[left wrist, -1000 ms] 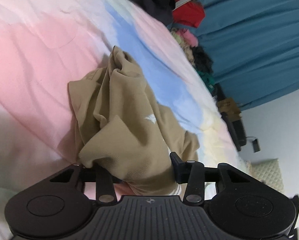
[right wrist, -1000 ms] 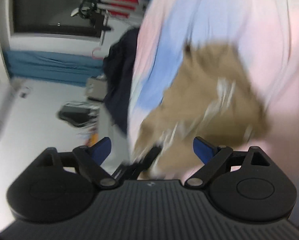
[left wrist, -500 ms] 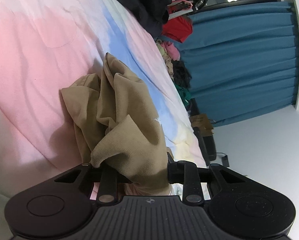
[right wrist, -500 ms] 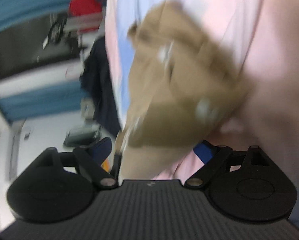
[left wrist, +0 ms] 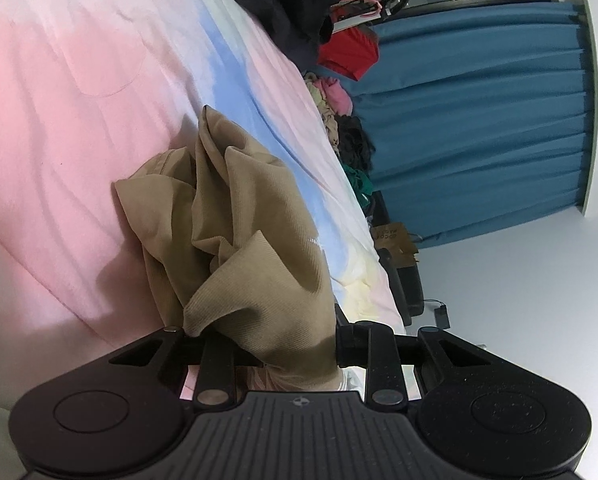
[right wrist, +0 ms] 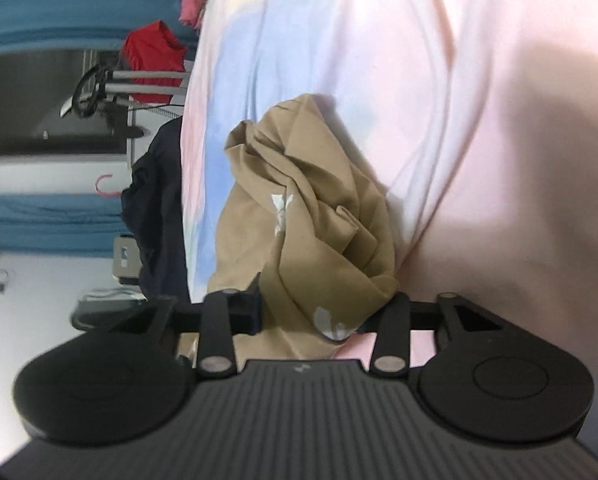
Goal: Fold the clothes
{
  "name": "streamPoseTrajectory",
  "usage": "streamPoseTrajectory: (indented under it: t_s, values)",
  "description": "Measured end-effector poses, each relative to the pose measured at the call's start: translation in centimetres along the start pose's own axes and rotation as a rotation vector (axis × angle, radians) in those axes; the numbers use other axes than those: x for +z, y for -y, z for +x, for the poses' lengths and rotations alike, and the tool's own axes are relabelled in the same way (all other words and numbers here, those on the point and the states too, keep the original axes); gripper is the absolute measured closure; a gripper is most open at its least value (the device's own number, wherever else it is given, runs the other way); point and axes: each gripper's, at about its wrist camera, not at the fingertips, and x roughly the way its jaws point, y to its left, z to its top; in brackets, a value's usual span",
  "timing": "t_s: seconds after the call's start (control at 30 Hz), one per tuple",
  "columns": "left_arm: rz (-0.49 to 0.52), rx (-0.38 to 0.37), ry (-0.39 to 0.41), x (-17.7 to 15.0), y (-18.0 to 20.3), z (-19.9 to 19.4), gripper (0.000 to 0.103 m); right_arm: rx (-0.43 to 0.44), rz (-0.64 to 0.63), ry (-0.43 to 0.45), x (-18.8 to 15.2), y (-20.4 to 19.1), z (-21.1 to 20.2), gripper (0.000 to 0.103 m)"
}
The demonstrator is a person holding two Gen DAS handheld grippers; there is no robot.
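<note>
The left gripper (left wrist: 265,344) is pinching a bunched edge of the tan garment (left wrist: 235,216), with cloth filling the gap between its 2 fingers, while the rest of the garment is trailing in a crumpled heap onto the pastel bedspread (left wrist: 59,120). To its right, the right gripper (right wrist: 319,312) is pressing in on another part of the same tan garment (right wrist: 311,208), fabric bulging over and past the jaws, with white print marks showing on the folds. By my reading, the work is sitting at its opening step — both grippers are holding the piece so it can be lifted and shaken flat, and no fold is showing yet. The next move is calling for the 2 grips to draw apart and spread the cloth against the bedspread, which needs each hold to be on a true edge or corner rather than on a wad. That is hard to confirm: the fingertips of both grippers are buried under fabric, so what each is gripping is hidden. The type of garment is not readable either. Beyond the bed, a dark garment (left wrist: 283,4) and a blue curtain (left wrist: 479,120) are sitting in the background, the right view being slightly blurred.
</note>
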Motion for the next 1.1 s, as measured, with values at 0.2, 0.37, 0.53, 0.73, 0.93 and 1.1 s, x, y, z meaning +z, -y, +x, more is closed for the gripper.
streamPoseTrajectory:
  t_s: [0.2,0.37,0.53,0.73,0.93,1.1]
  values:
    - [0.031,-0.015,-0.002,-0.4,0.9,-1.4,0.074,0.018,-0.068,0.043,-0.4,-1.2,-2.3,0.075]
    - [0.037,-0.005,-0.041,-1.3,2.7,-3.2,0.074,0.023,-0.102,0.066,-1.3,-2.5,-5.5,0.076]
    - [0.011,0.016,-0.145,-2.5,6.0,-3.7,0.073,0.022,-0.144,0.051,-1.4,-3.8,-9.9,0.076]
    - [0.041,0.059,-0.28,-3.4,11.9,-0.5,0.073,0.0,-0.16,0.085,2.1,-5.2,-14.3,0.076]
    - [0.158,0.088,-0.378,-3.3,19.8,10.7,0.073,-0.028,-0.158,0.236,10.3,-6.4,-16.5,0.076]
    - [0.238,0.037,-0.401,-2.9,26.5,22.5,0.074,-0.075,-0.186,0.417,19.6,-9.3,-16.6,0.078]
